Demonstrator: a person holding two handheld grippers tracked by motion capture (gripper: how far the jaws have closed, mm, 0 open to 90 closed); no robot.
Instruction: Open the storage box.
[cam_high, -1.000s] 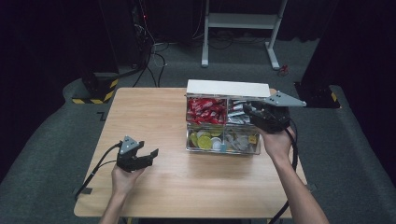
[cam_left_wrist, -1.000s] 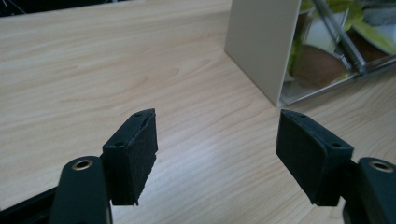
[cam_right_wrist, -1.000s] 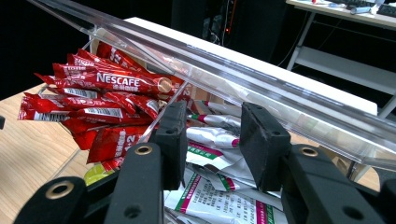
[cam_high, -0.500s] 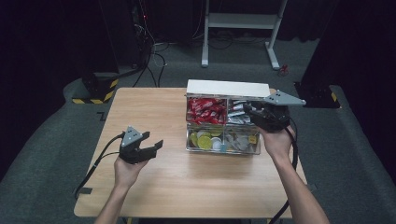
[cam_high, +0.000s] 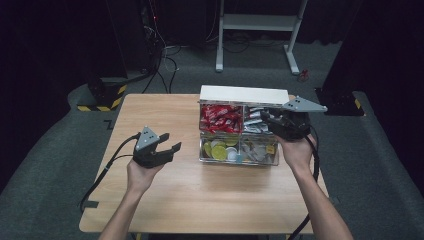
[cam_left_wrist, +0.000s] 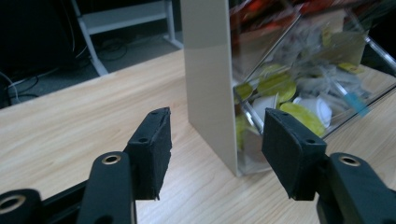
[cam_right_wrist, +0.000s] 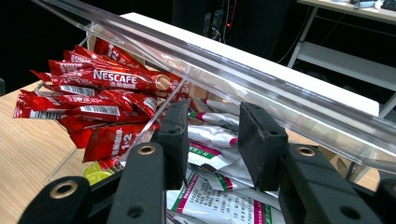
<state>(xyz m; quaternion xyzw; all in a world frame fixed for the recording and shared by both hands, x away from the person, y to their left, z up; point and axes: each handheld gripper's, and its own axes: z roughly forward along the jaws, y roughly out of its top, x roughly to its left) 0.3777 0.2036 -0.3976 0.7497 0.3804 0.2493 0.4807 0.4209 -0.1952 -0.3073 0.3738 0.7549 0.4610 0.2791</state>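
Note:
A clear four-part box (cam_high: 239, 162) stands on the table, with red Nescafe sticks (cam_high: 220, 117) (cam_right_wrist: 107, 79) at its back left and round yellow and white capsules (cam_high: 218, 150) (cam_left_wrist: 280, 86) at its front left. My right gripper (cam_high: 265, 119) (cam_right_wrist: 214, 116) reaches into the back right part, its pads closed on a white sachet (cam_right_wrist: 212, 137) with a pink stripe. A tilted clear lid (cam_right_wrist: 233, 70) slants above the jaws. My left gripper (cam_high: 171, 141) (cam_left_wrist: 217, 121) hangs left of the box. It is open with nothing between its jaws, which have just been closing.
A white panel (cam_high: 245, 93) (cam_left_wrist: 208, 70) runs along the box's back edge. More silver and white packets (cam_high: 257, 150) fill the front right part. Bare wooden tabletop (cam_high: 200, 200) lies in front and to the left. A white metal stand (cam_high: 260, 22) is on the floor behind.
The left gripper has risen off the table and edged toward the box, and its jaws have narrowed. The right gripper has stayed at the back right compartment.

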